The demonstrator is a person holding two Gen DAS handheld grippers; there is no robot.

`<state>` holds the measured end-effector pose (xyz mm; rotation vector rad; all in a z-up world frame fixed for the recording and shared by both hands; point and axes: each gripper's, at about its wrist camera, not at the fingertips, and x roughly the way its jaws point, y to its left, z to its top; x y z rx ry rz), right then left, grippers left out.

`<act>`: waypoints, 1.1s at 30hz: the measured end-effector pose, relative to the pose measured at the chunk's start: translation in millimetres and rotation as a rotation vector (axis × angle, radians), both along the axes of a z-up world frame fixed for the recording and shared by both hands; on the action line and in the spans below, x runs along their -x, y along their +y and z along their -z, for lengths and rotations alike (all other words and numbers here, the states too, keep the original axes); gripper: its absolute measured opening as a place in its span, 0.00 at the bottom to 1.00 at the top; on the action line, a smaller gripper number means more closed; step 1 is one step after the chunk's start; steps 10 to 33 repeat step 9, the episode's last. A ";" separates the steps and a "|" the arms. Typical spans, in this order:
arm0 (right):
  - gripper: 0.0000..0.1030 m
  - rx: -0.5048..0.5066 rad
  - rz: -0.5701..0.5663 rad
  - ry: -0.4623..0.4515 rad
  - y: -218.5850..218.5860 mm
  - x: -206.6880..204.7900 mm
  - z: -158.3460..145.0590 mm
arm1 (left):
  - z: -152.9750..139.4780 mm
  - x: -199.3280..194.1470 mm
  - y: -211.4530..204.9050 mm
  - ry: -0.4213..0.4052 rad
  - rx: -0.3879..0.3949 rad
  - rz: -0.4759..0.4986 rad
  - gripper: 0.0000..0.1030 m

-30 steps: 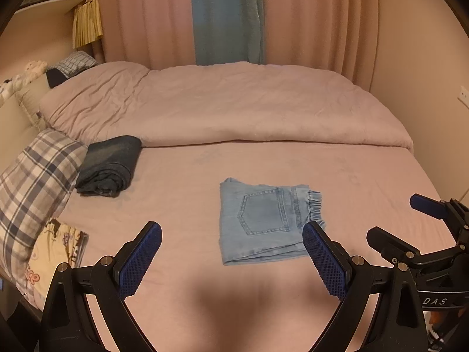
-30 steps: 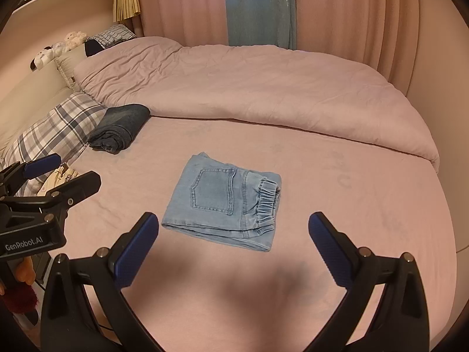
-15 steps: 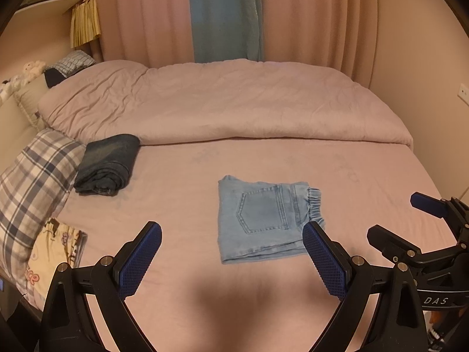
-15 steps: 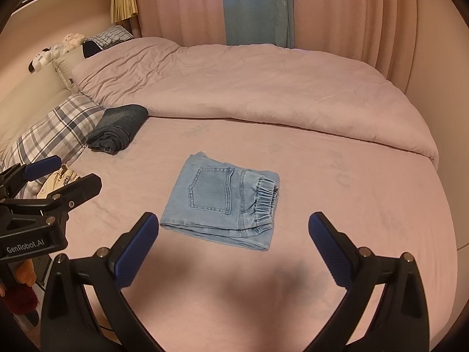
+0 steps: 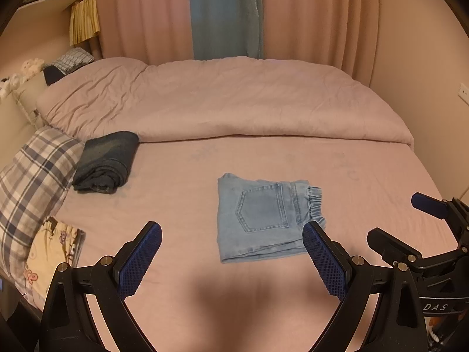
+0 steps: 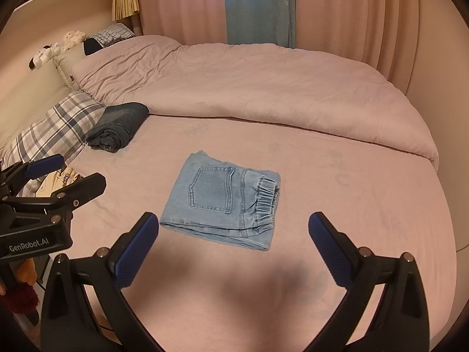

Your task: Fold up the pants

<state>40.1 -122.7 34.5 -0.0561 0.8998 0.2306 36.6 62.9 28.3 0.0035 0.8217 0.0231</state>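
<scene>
- Nearest the left wrist camera, the left gripper hovers above the pink sheet with its jaws spread wide and nothing between the blue pads.
- The right gripper hangs the same way, jaws wide apart and empty, over bare sheet just short of the denim.
- Each tool shows in the other's view: the right one at the right edge of the left view, the left one at the left edge of the right view, both clear of the cloth.
- Just past the fingertips lie the light blue pants, folded into a compact rectangle, back pocket facing up, elastic waistband on the right side, flat on the sheet near the middle of the bed.
- Open sheet runs all round the pants; the widest bare stretch is to the right, toward the wall.
- To the left, a yellow printed cloth sits at the bed's edge, with a plaid pillow beside it.
- Farther back on the left, a dark folded garment rests against the pillow, well apart from the pants.
- Behind that, a rumpled pink duvet spans the far half of the bed.
- At the back hang pink curtains with a blue panel between them.
</scene>
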 end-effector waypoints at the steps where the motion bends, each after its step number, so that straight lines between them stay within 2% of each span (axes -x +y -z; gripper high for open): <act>1: 1.00 0.001 0.000 0.001 0.4 0.0 0.3 | -0.3 -0.9 0.3 0.000 0.001 0.002 0.94; 33: 1.00 0.006 0.000 0.001 3.8 0.6 1.1 | 2.9 -4.4 2.6 0.011 0.008 0.005 0.94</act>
